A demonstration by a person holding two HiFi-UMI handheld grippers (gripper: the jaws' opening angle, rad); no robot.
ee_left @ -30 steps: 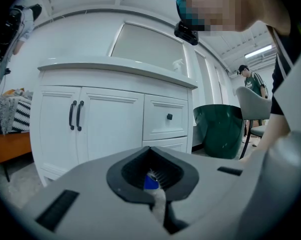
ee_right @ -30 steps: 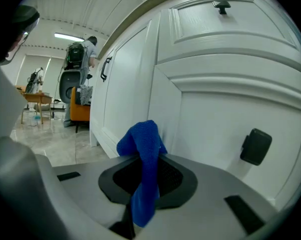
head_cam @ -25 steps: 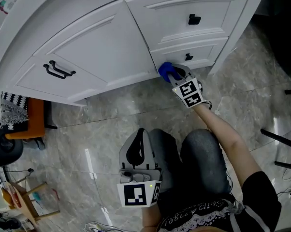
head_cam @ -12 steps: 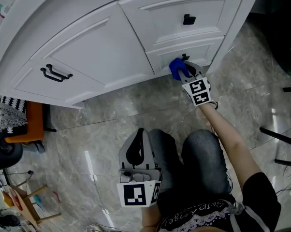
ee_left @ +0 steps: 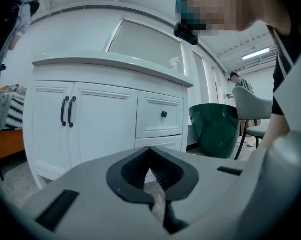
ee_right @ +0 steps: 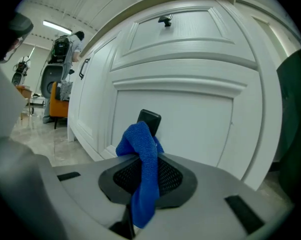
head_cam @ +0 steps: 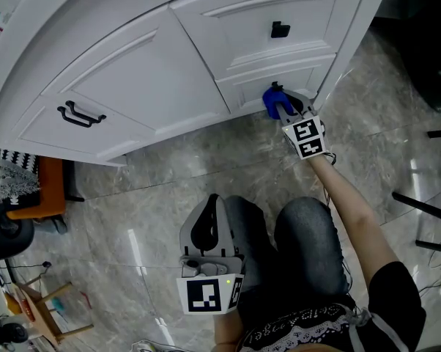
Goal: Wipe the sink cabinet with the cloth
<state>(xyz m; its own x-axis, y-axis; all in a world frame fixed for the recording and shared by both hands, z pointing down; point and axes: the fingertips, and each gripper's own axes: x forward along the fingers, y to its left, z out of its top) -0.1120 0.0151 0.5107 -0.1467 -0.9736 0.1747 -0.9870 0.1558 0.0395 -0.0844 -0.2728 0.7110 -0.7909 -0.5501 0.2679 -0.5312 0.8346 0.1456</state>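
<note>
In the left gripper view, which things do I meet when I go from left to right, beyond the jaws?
pair of black door handles → black drawer knob → dark green bin → grey chair

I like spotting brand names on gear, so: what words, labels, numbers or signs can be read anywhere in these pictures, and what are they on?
No readable text anywhere in these pictures.
The cube on the right gripper and the matching cube on the left gripper carry black-and-white square patterns, not letters or numbers.
The white sink cabinet and the blue cloth show no print.
</note>
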